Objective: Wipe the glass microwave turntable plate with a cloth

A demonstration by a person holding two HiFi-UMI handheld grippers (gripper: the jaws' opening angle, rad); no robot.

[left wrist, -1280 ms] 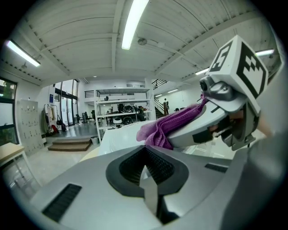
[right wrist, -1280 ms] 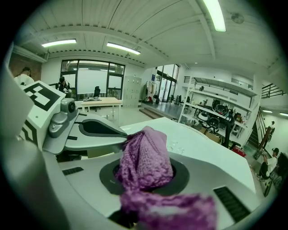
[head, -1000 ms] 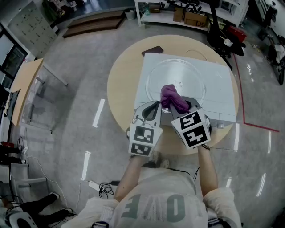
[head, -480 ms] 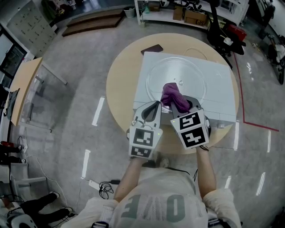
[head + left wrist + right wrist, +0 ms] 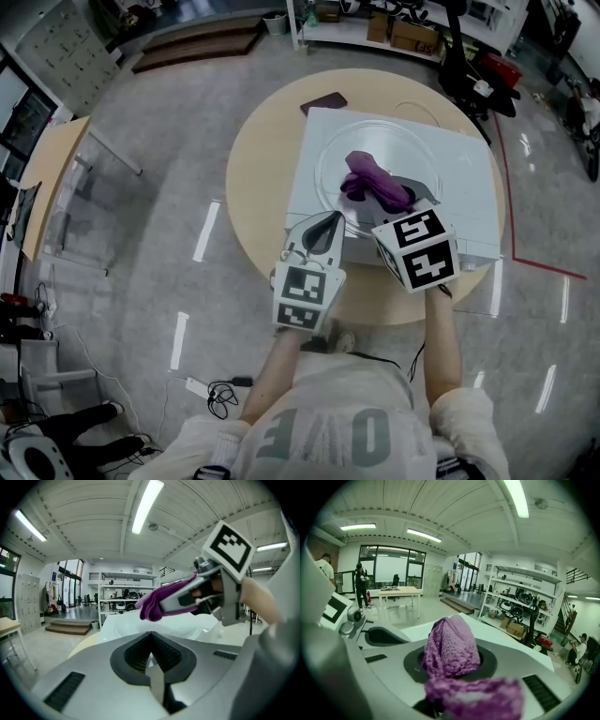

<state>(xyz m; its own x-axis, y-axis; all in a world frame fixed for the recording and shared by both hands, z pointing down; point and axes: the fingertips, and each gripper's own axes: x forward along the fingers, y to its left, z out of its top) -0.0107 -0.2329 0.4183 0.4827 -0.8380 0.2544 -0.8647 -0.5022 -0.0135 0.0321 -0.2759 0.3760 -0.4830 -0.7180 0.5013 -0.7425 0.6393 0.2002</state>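
The clear glass turntable plate (image 5: pixel 408 150) lies on a white slab (image 5: pixel 464 192) on a round wooden table (image 5: pixel 255 178). My right gripper (image 5: pixel 398 199) is shut on a purple knitted cloth (image 5: pixel 368 178), which rests on the plate's near half. From the right gripper view the cloth (image 5: pixel 451 649) bulges up between the jaws and hangs over them. My left gripper (image 5: pixel 328 221) is shut with nothing in it, its tip at the slab's near-left edge, just short of the plate. The left gripper view shows its pads (image 5: pixel 164 654) pressed together and the cloth (image 5: pixel 151 607) held over the plate (image 5: pixel 180 631).
A dark flat object (image 5: pixel 323 103) lies on the table behind the slab's left corner. A black chair (image 5: pixel 469 70) and shelves (image 5: pixel 394 28) stand beyond the table. A red line (image 5: pixel 511 216) runs on the floor to the right.
My right gripper has carried the cloth farther and to the right across the plate. The left gripper has stayed where it was.
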